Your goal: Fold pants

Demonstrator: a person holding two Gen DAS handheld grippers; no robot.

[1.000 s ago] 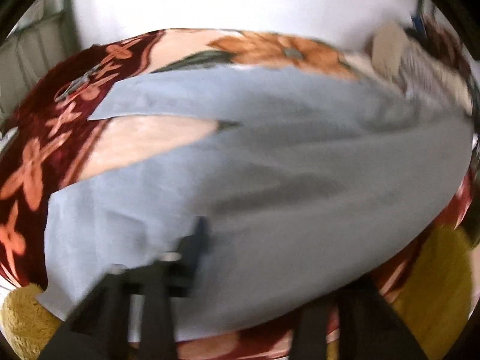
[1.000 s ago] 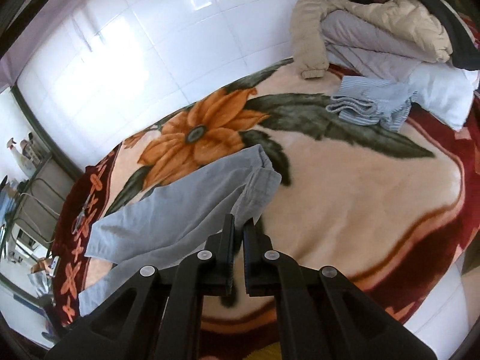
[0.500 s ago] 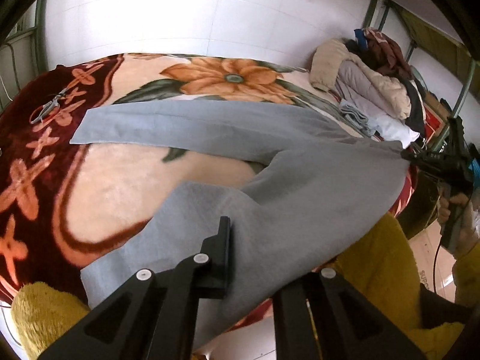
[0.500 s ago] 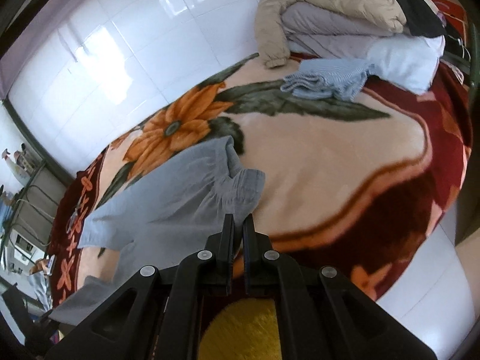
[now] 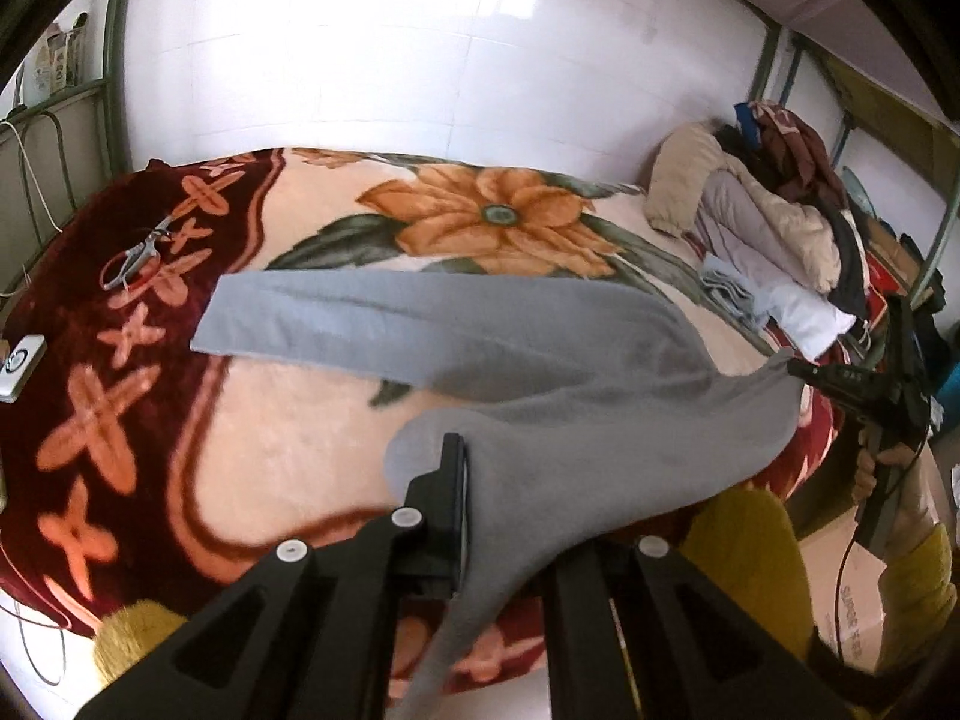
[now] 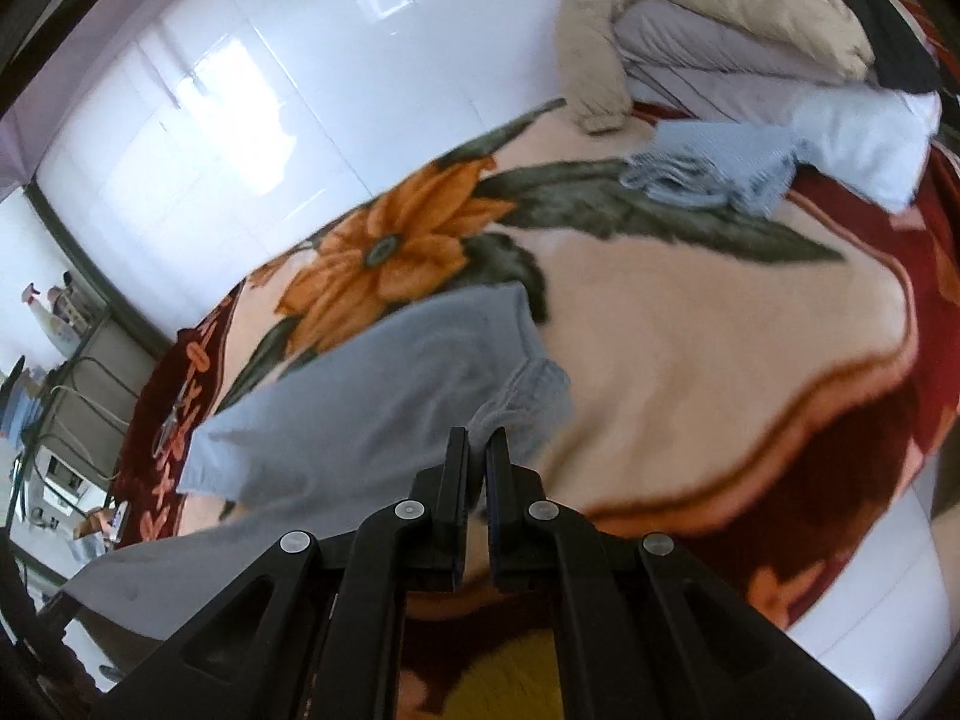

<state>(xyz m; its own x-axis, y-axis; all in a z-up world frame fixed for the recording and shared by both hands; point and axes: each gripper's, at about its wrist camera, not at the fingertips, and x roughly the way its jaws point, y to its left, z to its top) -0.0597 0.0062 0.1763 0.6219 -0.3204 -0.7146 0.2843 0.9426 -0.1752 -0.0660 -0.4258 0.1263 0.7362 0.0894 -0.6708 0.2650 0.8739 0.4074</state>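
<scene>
Grey pants (image 5: 372, 324) lie across a flowered blanket (image 5: 288, 444). The far leg rests flat and the near leg is lifted off the bed. My left gripper (image 5: 474, 480) is shut on that near leg, whose cloth drapes over and hides the right finger while its end hangs down below. At the right edge of the left wrist view, my right gripper (image 5: 801, 373) pulls a corner of the waist taut. In the right wrist view the right gripper (image 6: 477, 456) is shut on the gathered waistband of the pants (image 6: 360, 408).
A heap of clothes (image 5: 774, 228) and a folded striped garment (image 6: 708, 165) sit at the bed's far right end. Scissors (image 5: 135, 255) and a small white device (image 5: 21, 360) lie on the dark red border at left. A metal bed frame (image 5: 942, 222) stands behind a person's hand (image 5: 870, 468).
My left gripper closed on the near pant leg and rose, lifting it off the blanket. The right gripper stayed shut on the waistband with little net shift.
</scene>
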